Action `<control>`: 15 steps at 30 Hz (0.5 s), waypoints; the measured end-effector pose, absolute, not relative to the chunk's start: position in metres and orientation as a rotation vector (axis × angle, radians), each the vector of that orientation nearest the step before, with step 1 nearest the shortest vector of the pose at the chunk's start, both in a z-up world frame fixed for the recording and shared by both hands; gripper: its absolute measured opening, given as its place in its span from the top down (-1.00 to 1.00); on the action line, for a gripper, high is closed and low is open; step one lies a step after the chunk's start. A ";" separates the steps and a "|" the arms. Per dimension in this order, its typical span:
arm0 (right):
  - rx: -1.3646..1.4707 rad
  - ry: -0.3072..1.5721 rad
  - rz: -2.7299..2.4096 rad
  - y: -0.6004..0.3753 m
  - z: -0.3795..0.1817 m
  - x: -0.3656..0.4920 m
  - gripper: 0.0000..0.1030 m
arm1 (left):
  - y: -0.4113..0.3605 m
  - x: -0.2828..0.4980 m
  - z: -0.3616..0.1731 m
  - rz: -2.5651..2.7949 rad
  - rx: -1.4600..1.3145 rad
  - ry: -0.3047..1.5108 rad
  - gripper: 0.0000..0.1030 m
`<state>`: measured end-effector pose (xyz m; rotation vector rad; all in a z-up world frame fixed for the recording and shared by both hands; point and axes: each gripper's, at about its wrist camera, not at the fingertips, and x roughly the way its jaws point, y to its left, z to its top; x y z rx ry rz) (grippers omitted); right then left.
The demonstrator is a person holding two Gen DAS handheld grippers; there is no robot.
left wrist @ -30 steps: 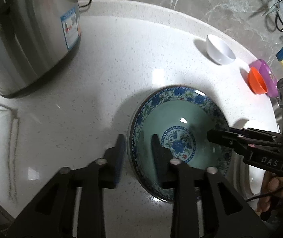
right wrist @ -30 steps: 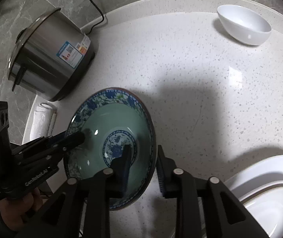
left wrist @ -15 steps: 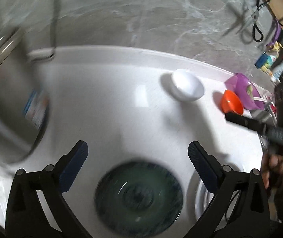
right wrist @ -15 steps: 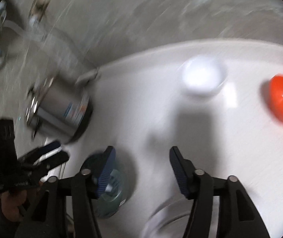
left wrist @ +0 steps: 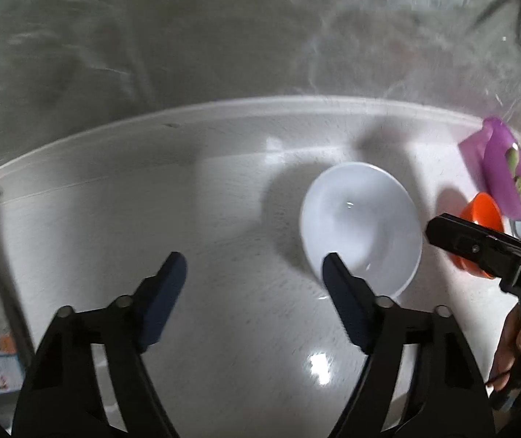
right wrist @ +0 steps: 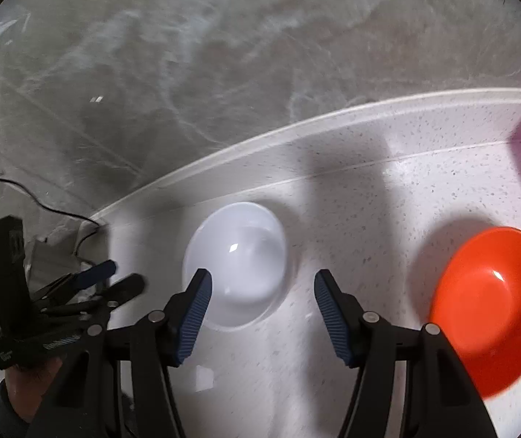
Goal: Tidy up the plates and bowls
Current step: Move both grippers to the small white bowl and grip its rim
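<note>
Now: both tools gape over the white bowl

Left tool [left wrist: 253,273] and right tool [right wrist: 260,292] hang wide open, empty. White bowl [right wrist: 236,262] sits on the desk [right wrist: 388,197], orange bowl [right wrist: 490,306] beside. Purple container [left wrist: 505,168] cut off; left view blurred.

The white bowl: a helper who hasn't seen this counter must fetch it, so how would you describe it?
On the speckled white countertop, look near the raised back edge under the grey marble wall. The white bowl sits there upright and empty, left of the orange bowl; it is the only plain white one.
</note>
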<state>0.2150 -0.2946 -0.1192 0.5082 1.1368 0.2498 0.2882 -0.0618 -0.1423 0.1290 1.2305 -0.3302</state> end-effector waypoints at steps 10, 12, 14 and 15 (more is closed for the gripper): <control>0.517 1.187 0.226 -0.286 -0.146 0.231 -0.07 | -0.079 0.318 -0.174 -0.349 0.137 1.274 -0.12; 0.508 1.190 0.221 -0.286 -0.147 0.232 -0.06 | -0.078 0.313 -0.179 -0.353 0.132 1.278 -0.08; 0.507 1.193 0.224 -0.284 -0.149 0.234 -0.05 | -0.077 0.308 -0.183 -0.370 0.121 1.284 0.11; 0.502 1.197 0.224 -0.282 -0.150 0.234 0.01 | -0.078 0.308 -0.186 -0.379 0.115 1.292 0.24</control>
